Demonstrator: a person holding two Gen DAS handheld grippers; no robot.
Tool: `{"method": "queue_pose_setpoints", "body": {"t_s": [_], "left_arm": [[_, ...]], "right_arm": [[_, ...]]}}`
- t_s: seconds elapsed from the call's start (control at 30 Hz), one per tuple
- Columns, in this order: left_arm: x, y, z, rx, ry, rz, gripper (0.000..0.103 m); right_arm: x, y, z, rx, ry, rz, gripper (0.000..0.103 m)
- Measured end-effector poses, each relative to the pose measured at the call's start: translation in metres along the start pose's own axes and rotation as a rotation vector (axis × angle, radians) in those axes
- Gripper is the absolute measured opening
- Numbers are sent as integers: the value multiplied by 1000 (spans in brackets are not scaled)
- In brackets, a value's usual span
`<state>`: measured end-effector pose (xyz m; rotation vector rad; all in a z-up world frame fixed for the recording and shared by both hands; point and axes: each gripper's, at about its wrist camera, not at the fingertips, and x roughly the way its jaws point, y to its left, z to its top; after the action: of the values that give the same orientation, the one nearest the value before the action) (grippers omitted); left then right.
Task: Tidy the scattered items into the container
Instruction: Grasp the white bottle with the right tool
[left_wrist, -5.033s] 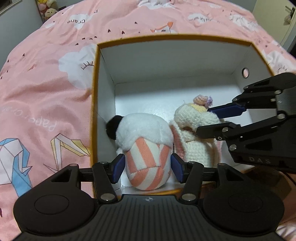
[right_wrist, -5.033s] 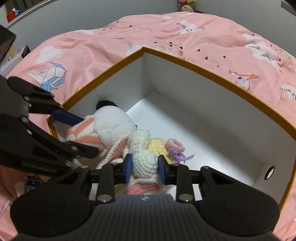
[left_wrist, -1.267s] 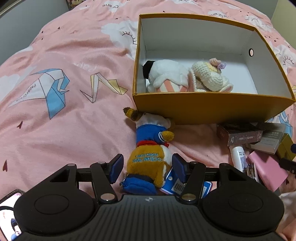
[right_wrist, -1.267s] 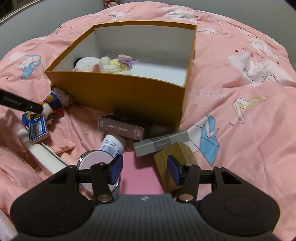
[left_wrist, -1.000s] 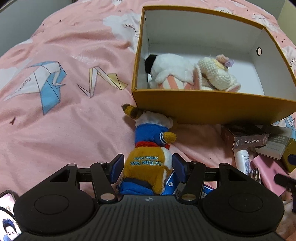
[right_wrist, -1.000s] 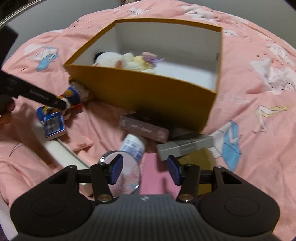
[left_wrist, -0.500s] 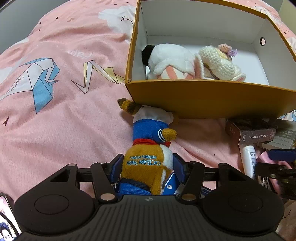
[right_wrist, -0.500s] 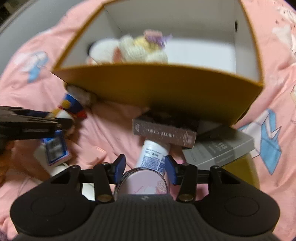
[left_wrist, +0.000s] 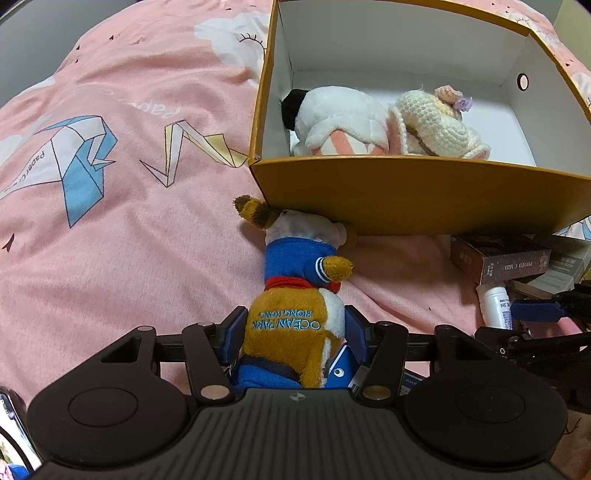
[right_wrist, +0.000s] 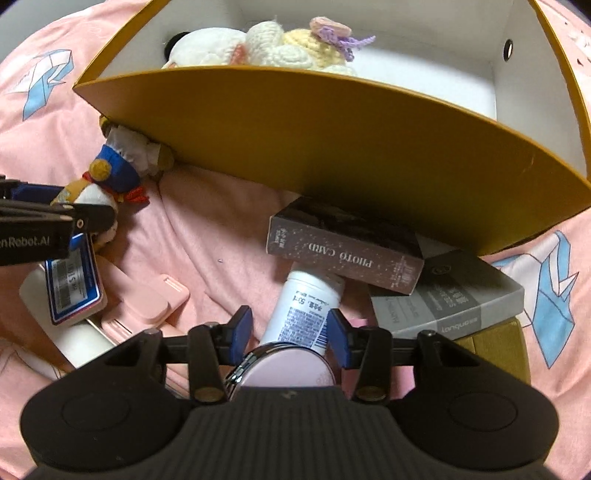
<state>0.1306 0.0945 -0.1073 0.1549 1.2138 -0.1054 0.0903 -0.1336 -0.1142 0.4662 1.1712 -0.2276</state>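
The right gripper (right_wrist: 290, 328) has come down low over the pile of small things, and its jaws are closing now, with a white bottle (right_wrist: 304, 304) and a round pink compact (right_wrist: 291, 365) between them; the pads do not squeeze either one yet. The left gripper (left_wrist: 295, 328) has hardly moved, and its jaws are closing too, around the brown tummy of a plush duck (left_wrist: 295, 295) in a blue sailor shirt, with the pads right beside it, maybe just touching. That means both hands look ready to pick up one more thing each for the box (left_wrist: 406, 199). The box is yellow outside and white inside, and it sits on a pink blanket (left_wrist: 129, 221). Two soft toys already lie in it, a white plush (left_wrist: 332, 114) and a knitted cream doll (left_wrist: 432, 125). The duck lies with its head against the box wall. A brown card box (right_wrist: 343, 247), a grey box (right_wrist: 447, 299) and a pink case (right_wrist: 147, 299) are not put away yet.
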Motion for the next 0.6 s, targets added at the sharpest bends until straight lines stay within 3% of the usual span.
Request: {"method": "queue_pose_setpoints", "body": {"t_s": [0.17,0.4,0.43,0.6], "left_arm": [[-9,1,-5,9,-29,-9,60],[-34,3,-10,6,-99,-36,57],[-37,4,-10,1,-105,-45,57],[-52,4,-10,0,-140,-72,57]], "right_arm": [[-13,-10,-5,51,-32,59,27],[-45,-3,-2,31,-137,252,17],[-49,-2,-1,26,-151,256,1],[-65,1,8,13,-213,273,0]]}}
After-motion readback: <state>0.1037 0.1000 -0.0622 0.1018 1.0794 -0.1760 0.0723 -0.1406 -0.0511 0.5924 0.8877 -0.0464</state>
